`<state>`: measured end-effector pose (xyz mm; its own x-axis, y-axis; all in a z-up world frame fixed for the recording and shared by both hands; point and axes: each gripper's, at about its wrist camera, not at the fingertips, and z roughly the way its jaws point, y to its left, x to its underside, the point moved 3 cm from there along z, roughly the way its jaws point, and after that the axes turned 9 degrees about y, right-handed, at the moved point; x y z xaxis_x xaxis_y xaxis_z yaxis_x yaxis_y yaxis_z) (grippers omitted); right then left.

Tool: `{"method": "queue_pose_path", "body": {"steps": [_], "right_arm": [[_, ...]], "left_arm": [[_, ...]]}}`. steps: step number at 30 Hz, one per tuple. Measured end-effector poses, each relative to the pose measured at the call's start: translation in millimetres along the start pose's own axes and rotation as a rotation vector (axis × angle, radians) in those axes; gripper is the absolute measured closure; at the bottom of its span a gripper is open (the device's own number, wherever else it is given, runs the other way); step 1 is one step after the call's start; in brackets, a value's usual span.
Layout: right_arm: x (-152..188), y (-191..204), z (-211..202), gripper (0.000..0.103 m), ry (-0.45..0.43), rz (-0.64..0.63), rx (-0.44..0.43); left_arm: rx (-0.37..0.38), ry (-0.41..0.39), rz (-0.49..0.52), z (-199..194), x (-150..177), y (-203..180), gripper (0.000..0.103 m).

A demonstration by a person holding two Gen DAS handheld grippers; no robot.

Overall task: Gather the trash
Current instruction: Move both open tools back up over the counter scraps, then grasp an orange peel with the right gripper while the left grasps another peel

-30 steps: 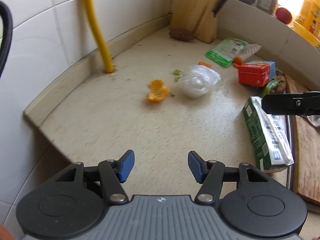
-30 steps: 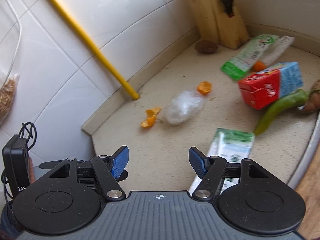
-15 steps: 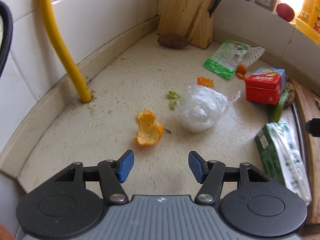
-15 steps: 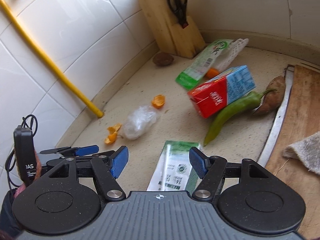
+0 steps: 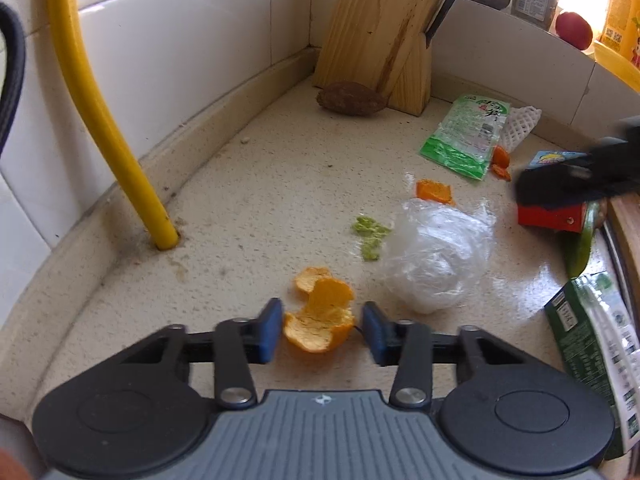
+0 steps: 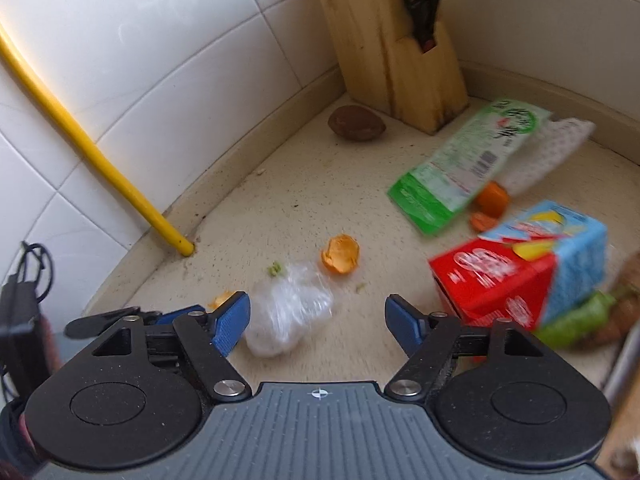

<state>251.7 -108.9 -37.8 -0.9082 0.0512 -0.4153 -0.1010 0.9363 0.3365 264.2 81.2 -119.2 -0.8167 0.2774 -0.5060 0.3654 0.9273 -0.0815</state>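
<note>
A curled orange peel [image 5: 320, 316] lies on the speckled counter [image 5: 260, 208] between the blue pads of my left gripper [image 5: 322, 330], which is open around it with small gaps on both sides. A crumpled clear plastic ball [image 6: 288, 316] sits just ahead of my right gripper [image 6: 318, 316], nearer its left finger; that gripper is open and holds nothing. Also on the counter are a second orange peel [image 6: 340, 254], a red and blue carton [image 6: 520, 272], a green packet [image 6: 460, 168] and a white foam net [image 6: 552, 152]. In the left wrist view the blurred right gripper [image 5: 576, 180] hides part of the carton.
A wooden knife block [image 5: 384, 32] stands in the back corner with a brown tuber [image 5: 352, 98] beside it. A yellow hose [image 5: 100, 112] comes up from the counter at the left wall. A green pepper [image 6: 576, 320] and a green and white bag [image 5: 596, 340] lie at the right.
My left gripper moved forward until its fingers straddle the orange peel, and they narrowed slightly. My right gripper moved forward and lower toward the plastic ball and carton.
</note>
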Motion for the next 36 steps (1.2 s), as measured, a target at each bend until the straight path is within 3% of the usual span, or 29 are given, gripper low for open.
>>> {"method": "queue_pose_path", "body": {"steps": [10, 17, 19, 25, 28, 36], "right_arm": [[-45.3, 4.6, 48.3, 0.027, 0.067, -0.040, 0.041], [-42.5, -5.1, 65.9, 0.031, 0.111, -0.026, 0.067], [-42.2, 0.8, 69.3, 0.032, 0.103, -0.071, 0.091], [-39.3, 16.2, 76.6, 0.058, 0.102, -0.191, 0.165], [-38.2, 15.3, 74.2, 0.069, 0.108, -0.189, 0.143], [-29.4, 10.4, 48.4, 0.072, 0.059, -0.152, 0.079]], "left_arm": [[0.079, -0.004, -0.058, -9.1, 0.5, 10.5, 0.090], [0.096, -0.008, -0.073, -8.3, 1.3, 12.8, 0.090], [0.094, -0.010, -0.071, -8.4, 1.5, 13.0, 0.090], [0.064, -0.015, -0.024, -5.7, 2.1, 8.6, 0.084], [0.038, -0.022, 0.010, -6.1, 2.1, 3.0, 0.086], [0.056, -0.015, -0.014, -12.2, -3.7, 7.4, 0.100]]}}
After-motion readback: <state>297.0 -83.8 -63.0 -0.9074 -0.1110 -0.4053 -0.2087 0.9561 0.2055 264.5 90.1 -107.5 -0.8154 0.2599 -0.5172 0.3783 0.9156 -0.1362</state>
